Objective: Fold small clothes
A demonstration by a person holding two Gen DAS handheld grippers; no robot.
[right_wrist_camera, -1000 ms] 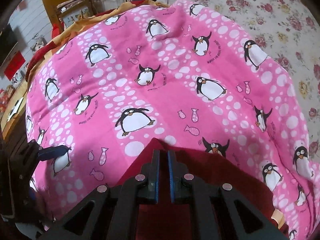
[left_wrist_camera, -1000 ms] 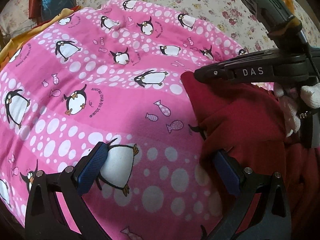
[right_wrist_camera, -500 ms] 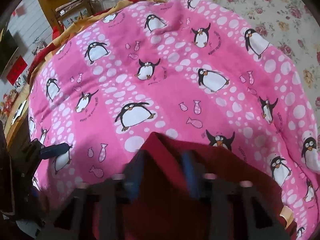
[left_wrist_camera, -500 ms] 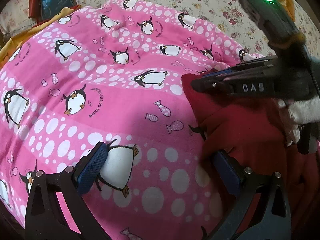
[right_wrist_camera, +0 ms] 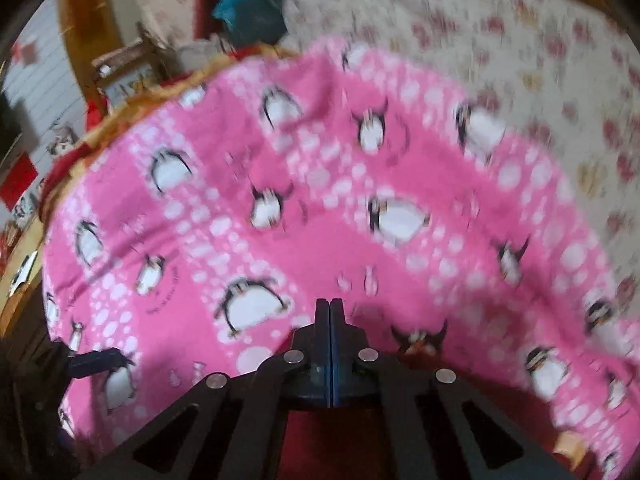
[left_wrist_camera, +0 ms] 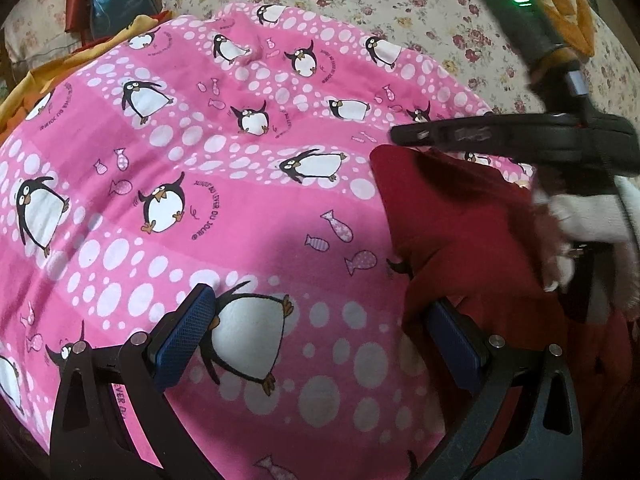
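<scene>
Both grippers hang over a pink blanket (left_wrist_camera: pixel 248 208) printed with penguins, spread on a floral bedspread (left_wrist_camera: pixel 400 4). At the bottom of the left wrist view, the left gripper (left_wrist_camera: pixel 320 340) stands spread wide, its blue pads (left_wrist_camera: pixel 182 340) apart with nothing pinched; its right pad lies at the edge of a dark red garment (left_wrist_camera: pixel 460 232) that sits bunched at the right of the frame, on the blanket. Right gripper (left_wrist_camera: pixel 404 136) reaches in from the right edge of that view, just above the garment's upper corner, held by a white-gloved hand (left_wrist_camera: pixel 592 220). In the blurred right wrist view, the right gripper (right_wrist_camera: pixel 329 308) has its pads pressed together at bottom centre with no cloth showing between the tips; red fabric (right_wrist_camera: pixel 332 432) shows below, behind its arms.
</scene>
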